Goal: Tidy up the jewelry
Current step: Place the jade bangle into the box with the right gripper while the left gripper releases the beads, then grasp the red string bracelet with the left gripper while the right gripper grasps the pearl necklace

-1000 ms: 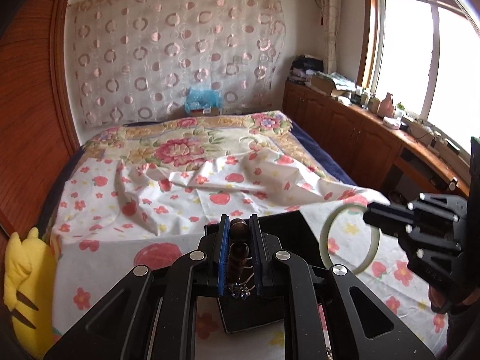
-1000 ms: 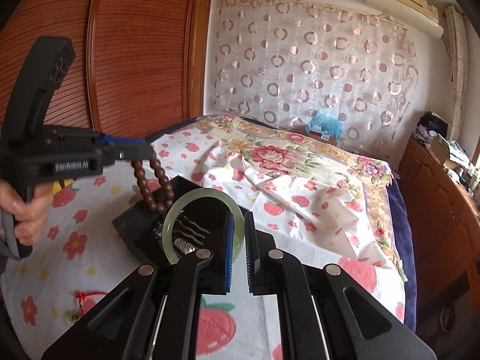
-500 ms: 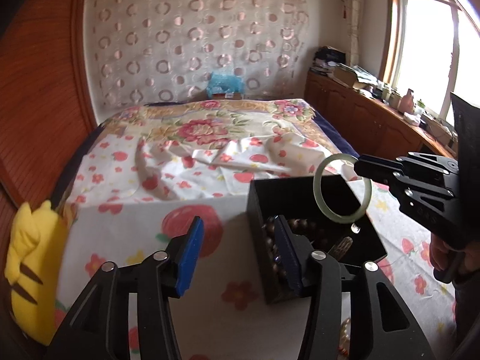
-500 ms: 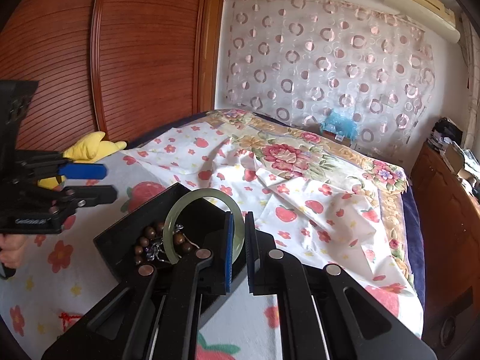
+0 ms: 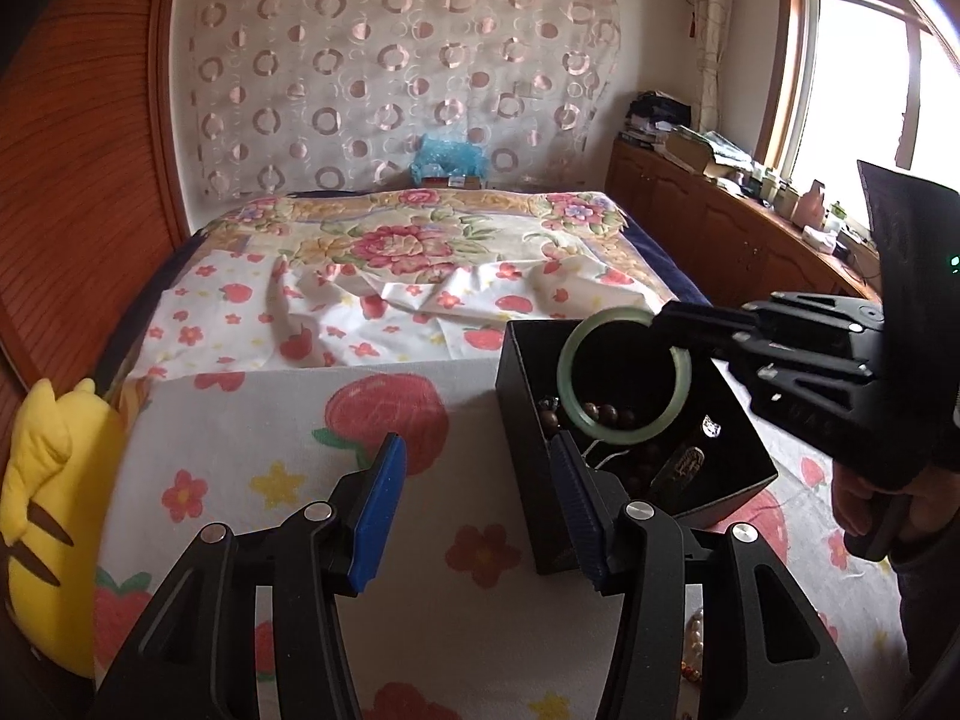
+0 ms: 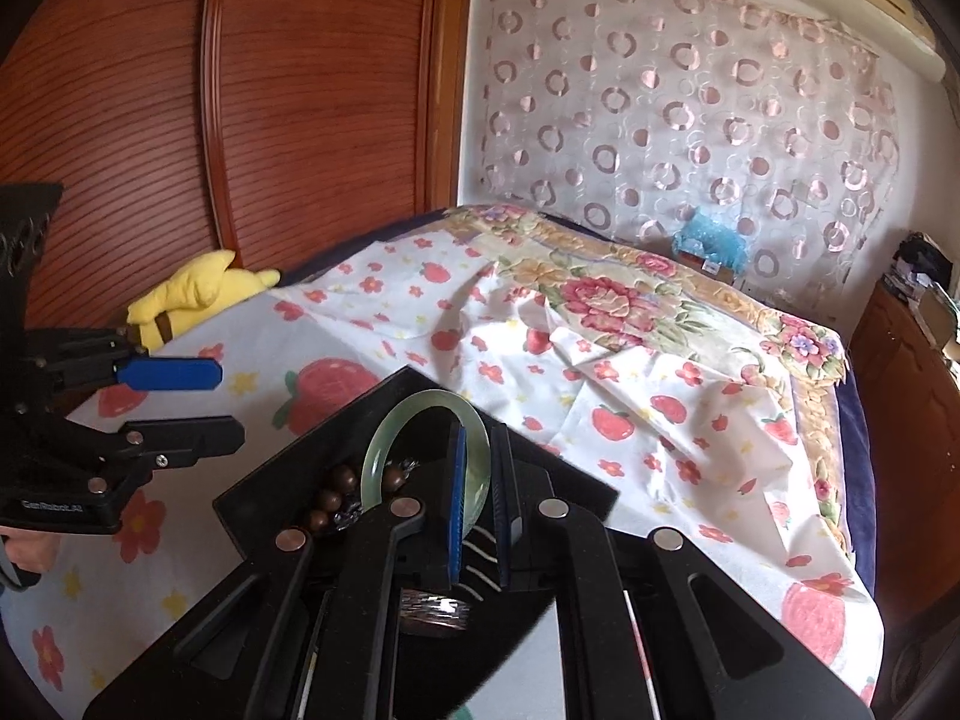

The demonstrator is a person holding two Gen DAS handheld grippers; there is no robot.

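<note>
left gripper (image 5: 474, 498) – jaws apart, nothing between them, black box (image 5: 606, 546) just off its right finger | right gripper (image 6: 477, 450) – clenched on jade bangle (image 5: 624, 372), held over the box, wooden beads (image 5: 606, 417) below

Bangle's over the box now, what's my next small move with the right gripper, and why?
Probably lower the right gripper a little and open it. It is shut on the jade bangle, which hangs above the open black box, over the wooden beads inside. The left gripper stands open and empty beside the box, out of the way.
</note>
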